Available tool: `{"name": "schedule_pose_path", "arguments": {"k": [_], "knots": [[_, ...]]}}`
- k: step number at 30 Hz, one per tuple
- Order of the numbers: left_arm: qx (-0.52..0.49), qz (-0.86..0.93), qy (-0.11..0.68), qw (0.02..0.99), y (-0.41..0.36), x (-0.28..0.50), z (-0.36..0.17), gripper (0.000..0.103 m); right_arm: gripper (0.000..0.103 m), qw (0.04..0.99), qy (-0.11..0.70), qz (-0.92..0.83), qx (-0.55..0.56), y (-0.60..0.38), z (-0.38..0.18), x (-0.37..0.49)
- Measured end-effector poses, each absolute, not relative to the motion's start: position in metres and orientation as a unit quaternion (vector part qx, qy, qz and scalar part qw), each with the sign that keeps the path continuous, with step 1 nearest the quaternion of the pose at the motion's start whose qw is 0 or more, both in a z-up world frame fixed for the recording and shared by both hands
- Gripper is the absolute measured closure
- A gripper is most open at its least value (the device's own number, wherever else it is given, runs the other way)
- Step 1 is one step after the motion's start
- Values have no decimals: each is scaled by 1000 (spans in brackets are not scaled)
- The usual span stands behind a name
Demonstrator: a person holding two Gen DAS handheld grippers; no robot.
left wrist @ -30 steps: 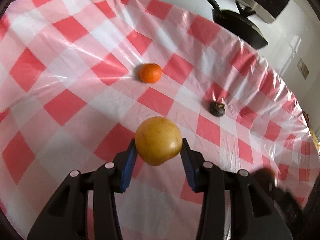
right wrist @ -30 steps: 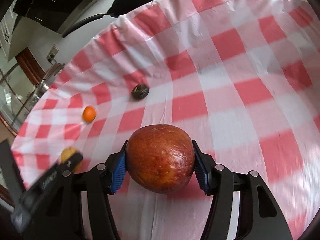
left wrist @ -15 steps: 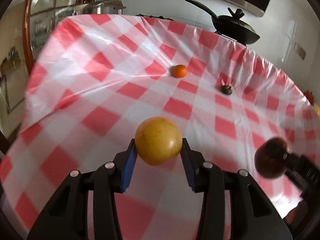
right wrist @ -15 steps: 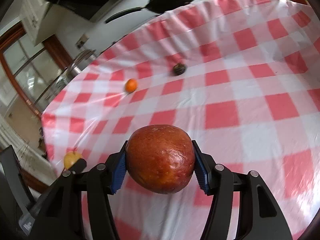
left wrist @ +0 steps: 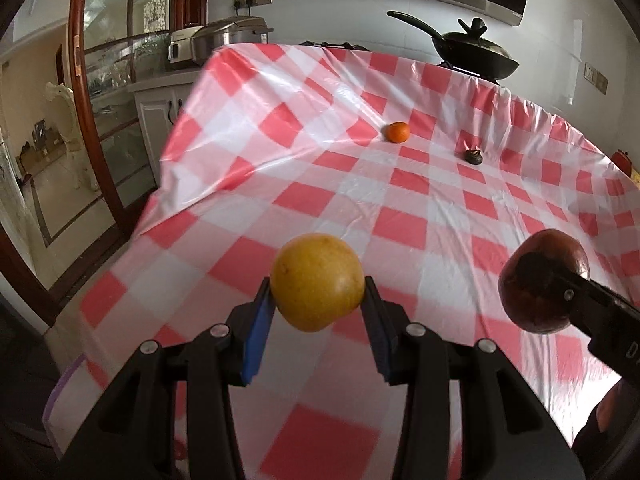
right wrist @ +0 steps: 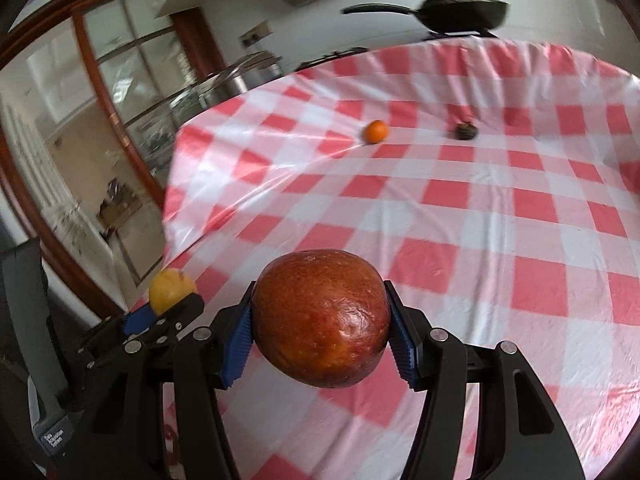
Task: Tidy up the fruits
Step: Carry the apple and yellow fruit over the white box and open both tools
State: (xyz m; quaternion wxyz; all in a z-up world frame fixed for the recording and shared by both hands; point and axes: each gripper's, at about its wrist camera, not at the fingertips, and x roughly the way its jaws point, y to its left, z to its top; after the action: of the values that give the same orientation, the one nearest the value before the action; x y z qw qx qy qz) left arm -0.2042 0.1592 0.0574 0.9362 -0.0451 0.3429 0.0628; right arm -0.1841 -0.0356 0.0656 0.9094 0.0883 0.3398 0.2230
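Note:
My left gripper (left wrist: 318, 306) is shut on a round yellow fruit (left wrist: 317, 281), held above the near part of the red-and-white checked table (left wrist: 420, 184). My right gripper (right wrist: 320, 338) is shut on a large red apple (right wrist: 321, 317). From the left wrist, the apple (left wrist: 540, 276) shows at the right with the right gripper behind it. At the lower left of the right wrist view are the yellow fruit (right wrist: 171, 290) and the left gripper. Far back on the cloth lie a small orange (left wrist: 398, 132) (right wrist: 376, 131) and a small dark fruit (left wrist: 473, 156) (right wrist: 466, 131).
A black lidded pan (left wrist: 472, 54) stands behind the table's far edge. A steel cooker (left wrist: 224, 42) sits on a counter at the back left. The cloth drops off at the table's left edge (left wrist: 172, 168), beside a wooden glazed door frame (left wrist: 86, 100).
Both grippers have drawn back from the table's middle toward its near edge with their fruits still held. The orange and dark fruit now look far away. The apple has come into the left wrist view.

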Motion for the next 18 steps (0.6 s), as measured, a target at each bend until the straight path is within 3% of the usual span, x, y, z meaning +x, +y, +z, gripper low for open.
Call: {"name": "schedule_pose_path", "arguments": {"k": [18], "knots": [[-78,143,360,919,255,-293,25,59,45,881,333,335,-28,63,57,-253]]}}
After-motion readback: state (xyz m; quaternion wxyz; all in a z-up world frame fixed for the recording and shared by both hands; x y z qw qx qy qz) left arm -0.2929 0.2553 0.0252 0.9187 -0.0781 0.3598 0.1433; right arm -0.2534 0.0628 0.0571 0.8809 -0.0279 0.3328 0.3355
